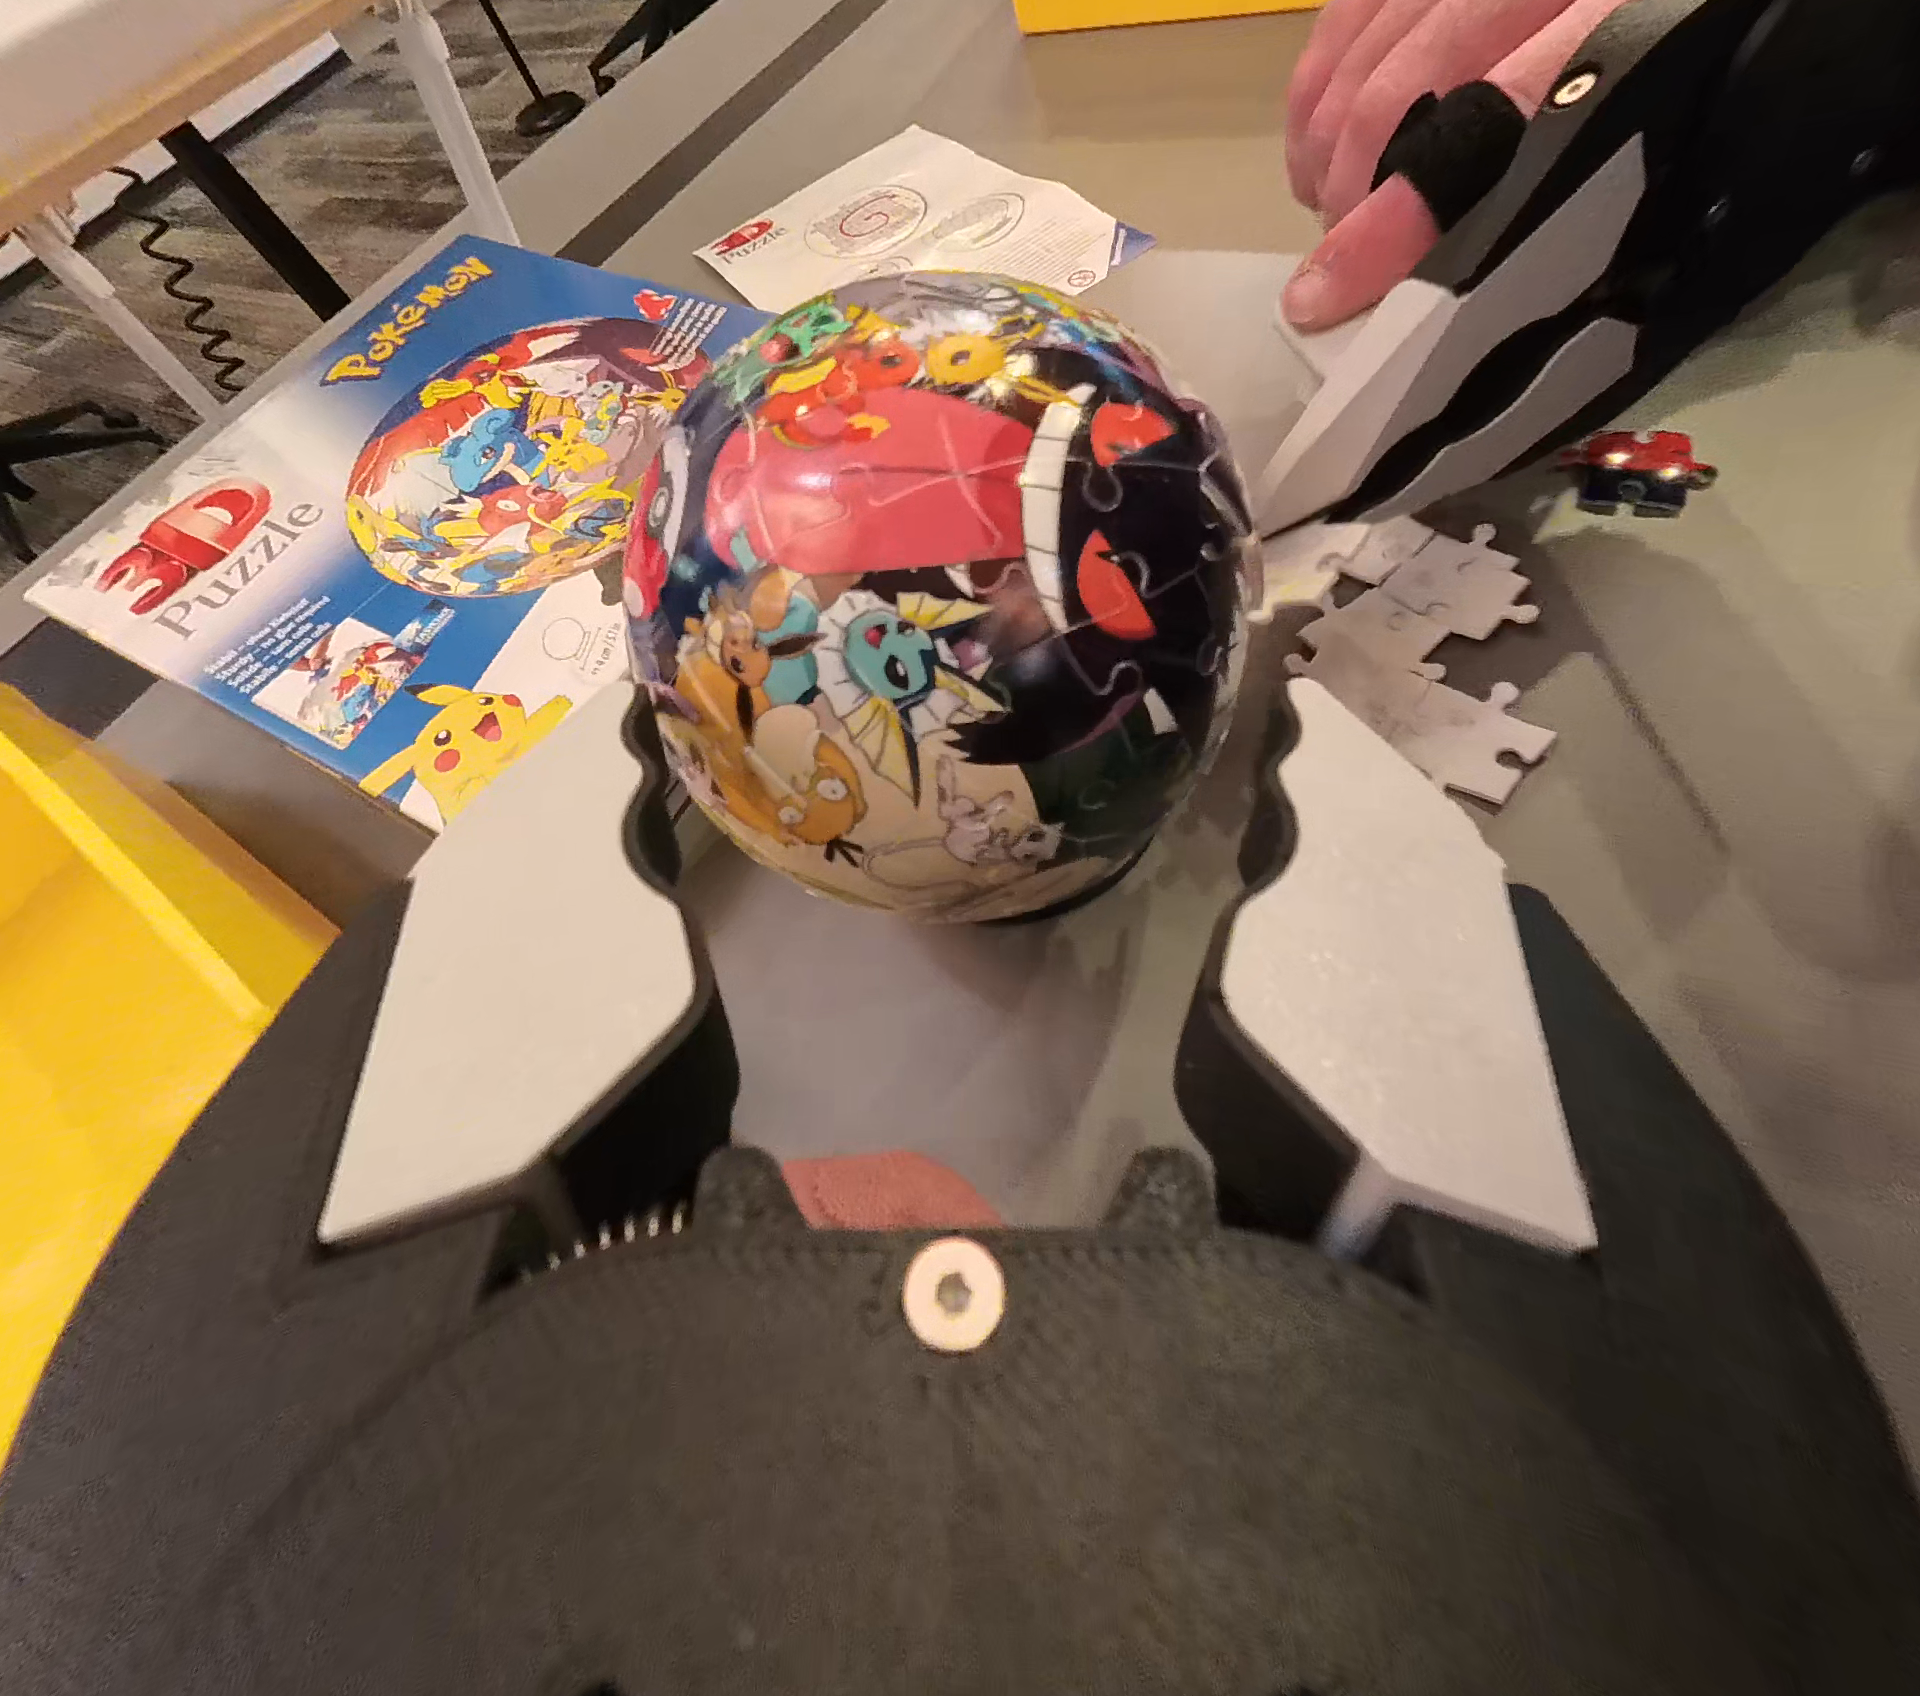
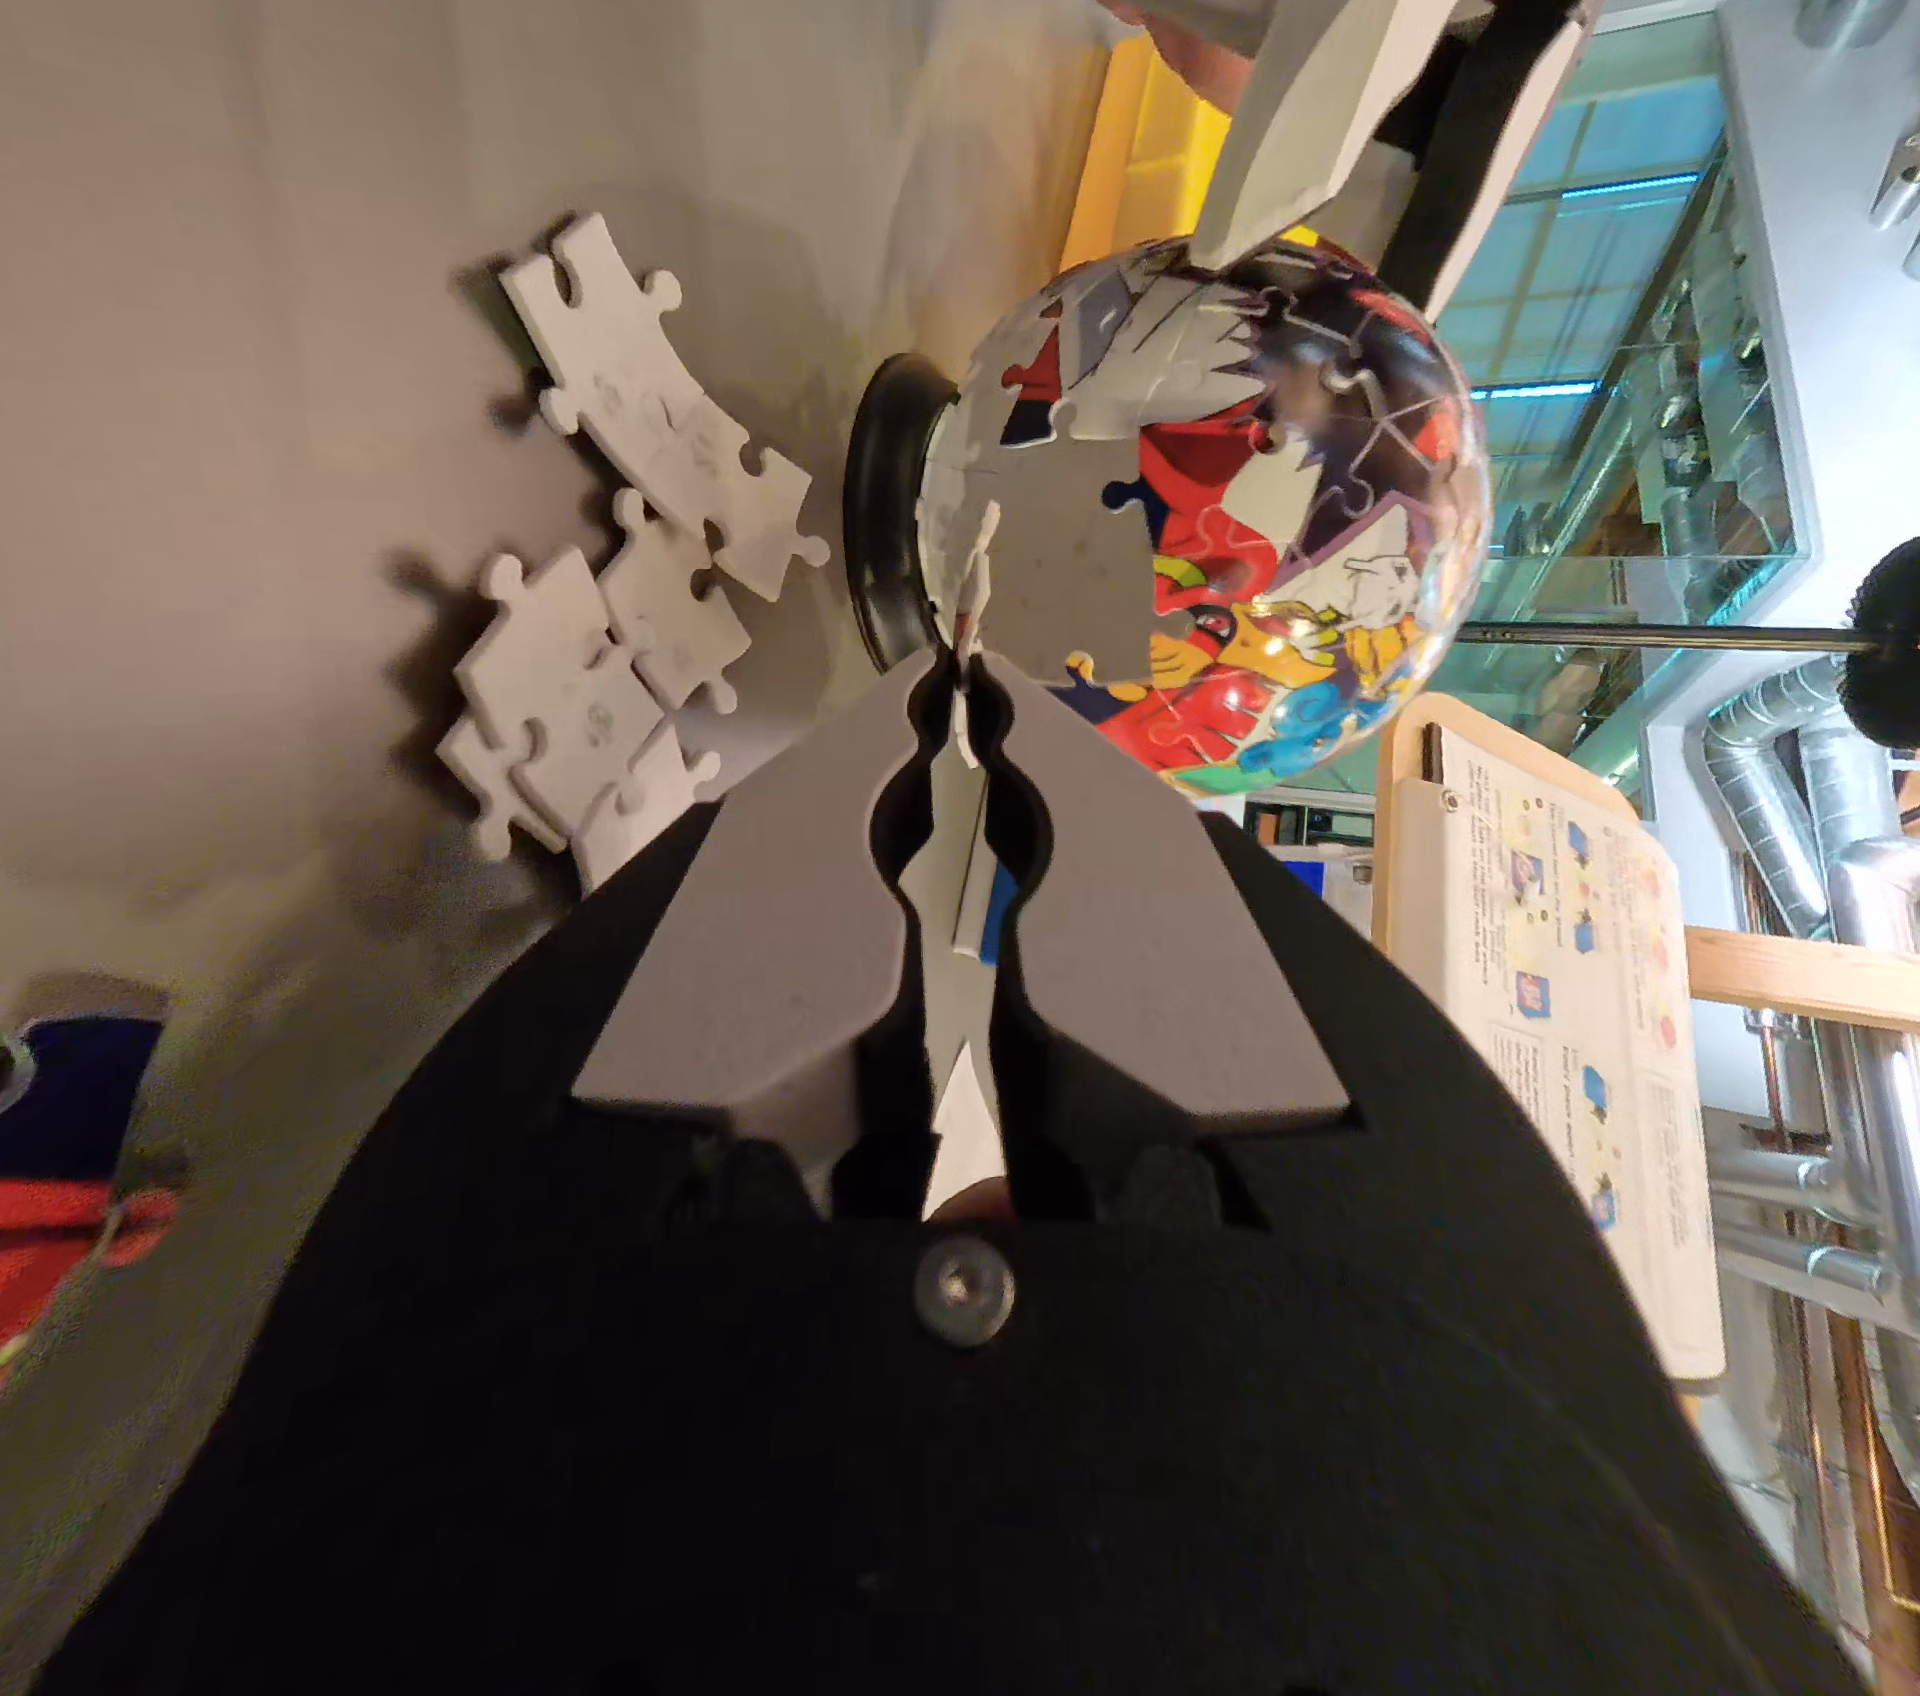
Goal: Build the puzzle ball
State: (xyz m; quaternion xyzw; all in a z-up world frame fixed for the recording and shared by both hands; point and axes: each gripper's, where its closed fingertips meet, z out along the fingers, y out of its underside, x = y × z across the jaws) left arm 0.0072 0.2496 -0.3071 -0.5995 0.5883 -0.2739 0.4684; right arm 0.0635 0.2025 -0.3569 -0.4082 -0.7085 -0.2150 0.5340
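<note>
Plainly the hollow, light puzzle ball (image 1: 940, 597) is fragile; right gripper (image 2: 964, 678) jaws pinch a thin piece (image 2: 977, 597) by its edge, left gripper (image 1: 961, 773) jaws gape empty.

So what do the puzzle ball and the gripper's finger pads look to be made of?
Puzzle ball: likely glossy plastic; bright glare spots on rigid curved pieces. Left gripper pads: matte grey, finely speckled, perhaps foam or rubber; unsure.
</note>
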